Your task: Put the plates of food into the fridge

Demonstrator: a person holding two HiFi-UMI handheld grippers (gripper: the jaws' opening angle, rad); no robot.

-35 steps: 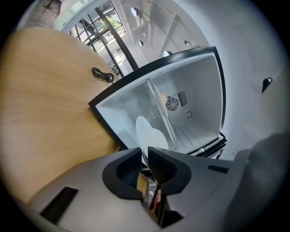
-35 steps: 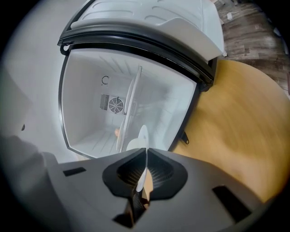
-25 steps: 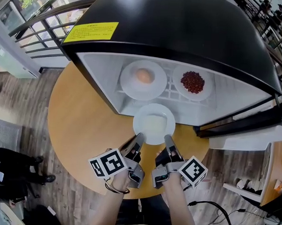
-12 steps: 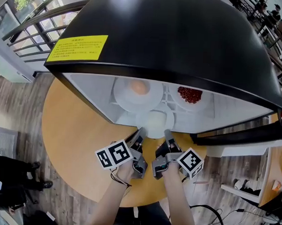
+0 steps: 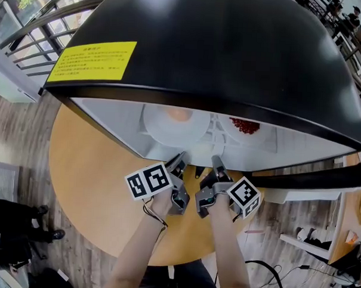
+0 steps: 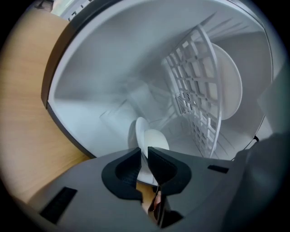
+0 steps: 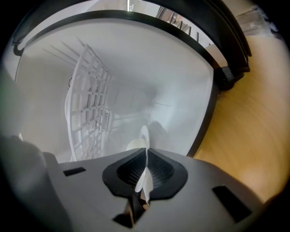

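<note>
Left gripper: clamped shut on the near rim of the round white plate, with the edge pinched between the jaws.
Right gripper: closed on the same plate's thin rim, just beside the left one.
Handling: probably stiff, brittle and of moderate weight, with a smooth, slippery edge. Best gripped at two spots on the near rim and kept level so the load cannot slide.
Look: plain, shallow, seen edge-on. Something pale heaped on it, not identifiable.
Place: inside the lower compartment of the black mini fridge, beneath the white wire shelf. Contact with the floor not discernible.
Shelf above: a white plate with an orange lump and a white plate with red bits, side by side.
Support: round wooden table under the fridge.
</note>
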